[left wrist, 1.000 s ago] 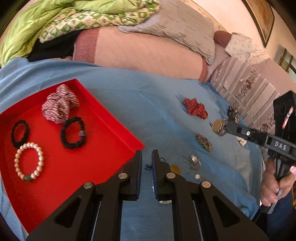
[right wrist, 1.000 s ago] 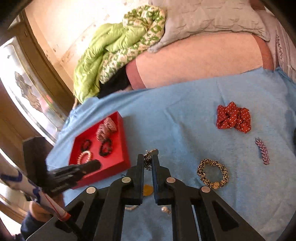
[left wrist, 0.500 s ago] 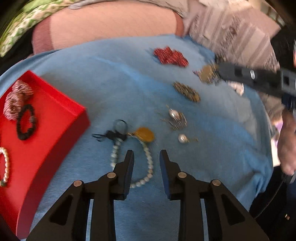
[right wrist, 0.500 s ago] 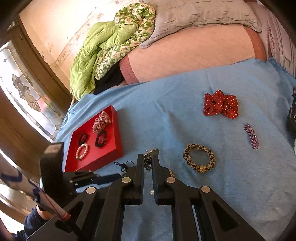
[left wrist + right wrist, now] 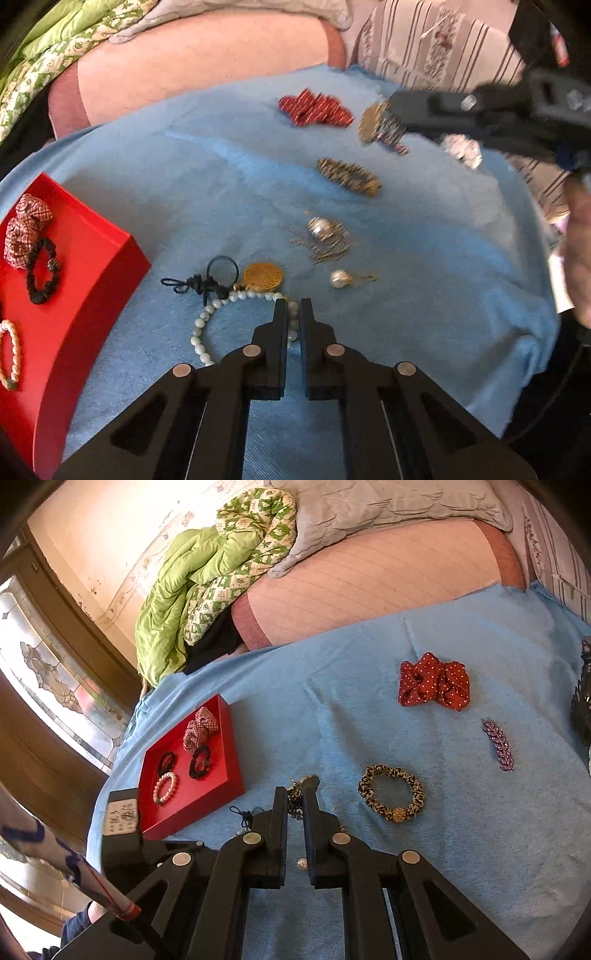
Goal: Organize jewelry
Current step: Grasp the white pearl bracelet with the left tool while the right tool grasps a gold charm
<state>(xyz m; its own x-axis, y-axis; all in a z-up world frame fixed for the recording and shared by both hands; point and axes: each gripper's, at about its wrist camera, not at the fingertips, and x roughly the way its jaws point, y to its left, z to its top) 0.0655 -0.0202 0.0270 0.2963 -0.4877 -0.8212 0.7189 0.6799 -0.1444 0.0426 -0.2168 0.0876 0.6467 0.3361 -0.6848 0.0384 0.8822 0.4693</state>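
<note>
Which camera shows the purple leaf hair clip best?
The right wrist view: the purple leaf hair clip lies sharp and unobstructed on the blue blanket. In the left wrist view it is blurred and mostly hidden behind the right gripper.

A pearl-bead necklace (image 5: 201, 325) with a gold medallion (image 5: 263, 276) lies looped on the blue blanket (image 5: 184, 184) beside the red tray (image 5: 92, 295).

This is a bedroom in a home. A blue blanket (image 5: 369, 686) covers the bed, and behind it lie a long pink bolster (image 5: 369, 590), a grey pillow (image 5: 388, 502) and a crumpled green quilt (image 5: 207, 576). Left of the blanket stands a wood-framed stained-glass window (image 5: 48, 679) (its panes brightly lit).
</note>
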